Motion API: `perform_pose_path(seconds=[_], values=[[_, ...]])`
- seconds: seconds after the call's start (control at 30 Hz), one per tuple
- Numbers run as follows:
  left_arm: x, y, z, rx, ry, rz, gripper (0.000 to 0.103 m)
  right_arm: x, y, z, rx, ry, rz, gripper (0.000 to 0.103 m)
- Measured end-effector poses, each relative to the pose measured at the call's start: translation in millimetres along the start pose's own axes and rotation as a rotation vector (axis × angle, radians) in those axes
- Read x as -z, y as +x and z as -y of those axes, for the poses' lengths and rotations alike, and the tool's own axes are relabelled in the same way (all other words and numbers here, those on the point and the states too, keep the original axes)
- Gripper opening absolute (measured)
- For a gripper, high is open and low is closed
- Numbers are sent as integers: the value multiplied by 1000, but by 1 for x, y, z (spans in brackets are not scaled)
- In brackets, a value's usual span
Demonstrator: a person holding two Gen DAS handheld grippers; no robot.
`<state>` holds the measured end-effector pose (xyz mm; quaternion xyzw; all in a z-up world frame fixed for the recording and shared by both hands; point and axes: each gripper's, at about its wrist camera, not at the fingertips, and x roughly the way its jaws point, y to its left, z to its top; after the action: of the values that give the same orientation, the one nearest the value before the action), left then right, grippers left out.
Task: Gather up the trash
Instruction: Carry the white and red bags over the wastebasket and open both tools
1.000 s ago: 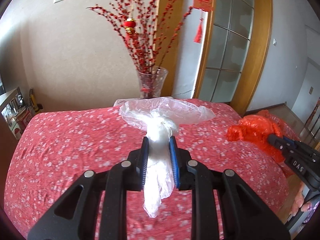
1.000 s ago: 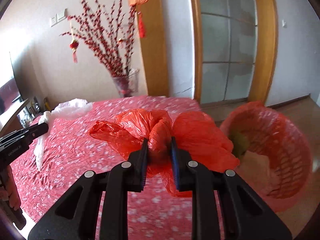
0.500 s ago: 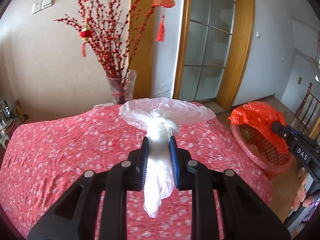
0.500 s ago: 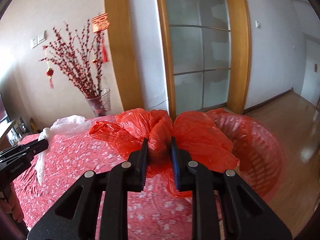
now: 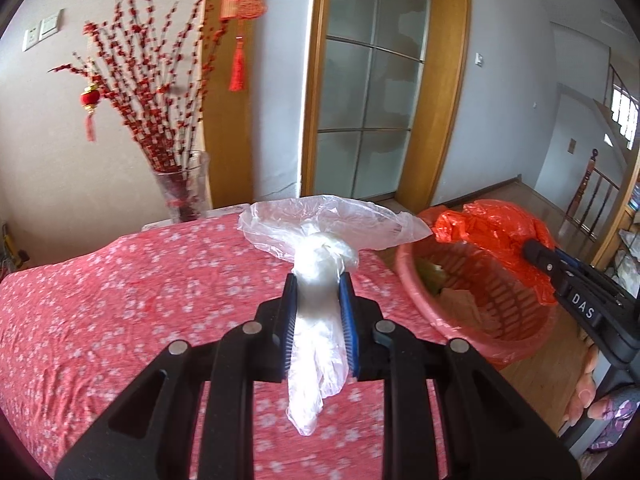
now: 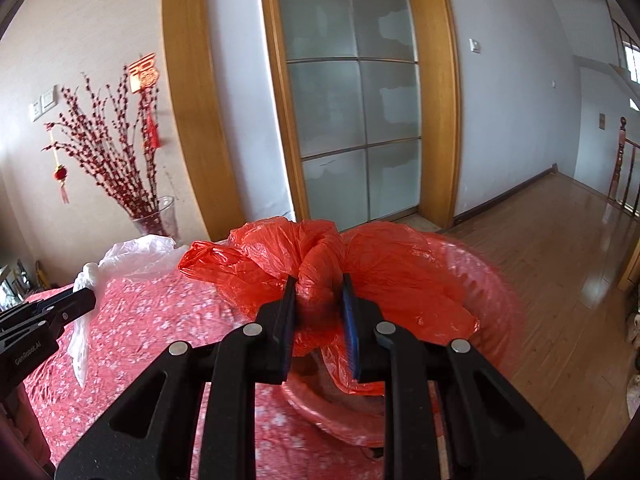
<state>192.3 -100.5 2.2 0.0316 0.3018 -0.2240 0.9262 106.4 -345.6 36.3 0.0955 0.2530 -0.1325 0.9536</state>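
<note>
My left gripper (image 5: 319, 286) is shut on a crumpled clear plastic bag (image 5: 320, 236), held above the red flowered tablecloth (image 5: 120, 300). My right gripper (image 6: 319, 286) is shut on a bunched orange plastic bag (image 6: 320, 256) and holds it over the pink slatted basket (image 6: 488, 280). In the left wrist view the basket (image 5: 516, 316) stands off the table's right edge with scraps inside, and the right gripper (image 5: 534, 251) holds the orange bag (image 5: 492, 228) above its rim. The right wrist view shows the left gripper (image 6: 91, 294) at the left with the clear bag (image 6: 136, 254).
A glass vase (image 5: 184, 188) of red blossom branches stands at the table's far edge by the wall. Behind are a wood-framed frosted glass door (image 6: 352, 120) and a wooden floor (image 6: 560, 248) to the right. A person's fingers (image 5: 588, 396) show at the lower right.
Both grippers have swung to the right with their bags. The orange bag has gone from above the tablecloth to above the pink basket, and the basket has come into the left wrist view.
</note>
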Motion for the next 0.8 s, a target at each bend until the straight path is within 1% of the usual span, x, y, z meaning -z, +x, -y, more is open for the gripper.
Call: perform_pose_path(seconds=[0.43, 0.6, 0.8], values=[[-9, 24, 61, 109, 23, -19, 22, -6, 8, 51, 49, 97, 8, 21], [-15, 39, 79, 166, 11, -34, 21, -8, 12, 68, 61, 134, 5, 21], [-18, 59, 100, 214, -8, -62, 21, -14, 21, 89, 58, 200, 3, 21]])
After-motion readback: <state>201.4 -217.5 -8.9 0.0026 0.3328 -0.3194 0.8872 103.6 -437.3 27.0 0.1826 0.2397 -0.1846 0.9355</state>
